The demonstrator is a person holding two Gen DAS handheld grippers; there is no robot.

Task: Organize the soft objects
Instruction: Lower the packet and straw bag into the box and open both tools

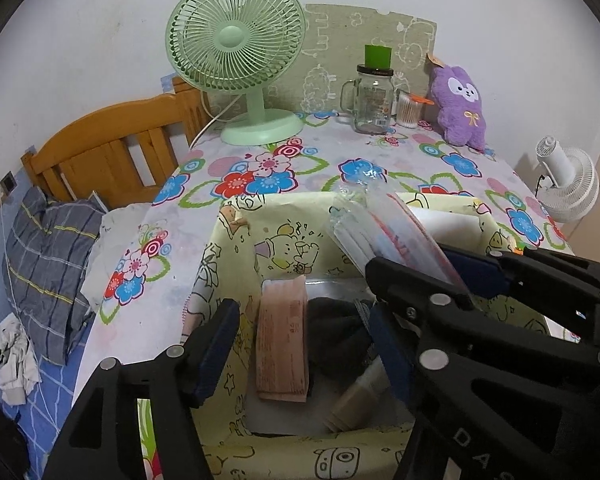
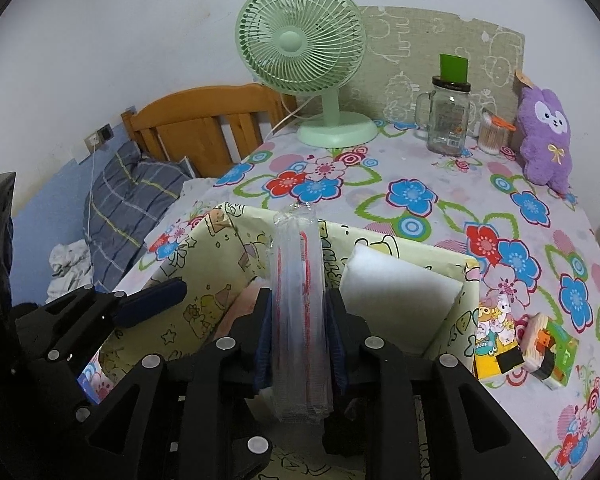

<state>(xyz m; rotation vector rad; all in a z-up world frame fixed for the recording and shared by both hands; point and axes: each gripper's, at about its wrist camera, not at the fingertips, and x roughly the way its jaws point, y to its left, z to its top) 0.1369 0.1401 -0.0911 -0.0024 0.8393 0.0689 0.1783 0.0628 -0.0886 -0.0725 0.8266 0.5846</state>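
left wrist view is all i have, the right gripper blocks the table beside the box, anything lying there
Observer: Yes. A yellow cartoon-printed pack and a green one lie on the tablecloth just right of the yellow box, outside it.
Operator: ok and how's the grip over there
Observer: The clear plastic pack stands upright in the right gripper, with a pad against each side.

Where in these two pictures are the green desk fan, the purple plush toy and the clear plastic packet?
green desk fan point(image 1: 231, 36): left wrist view, grille hub.
purple plush toy point(image 2: 548, 140): right wrist view, its belly.
clear plastic packet point(image 2: 298, 280): right wrist view, its middle, between the right gripper's pads.
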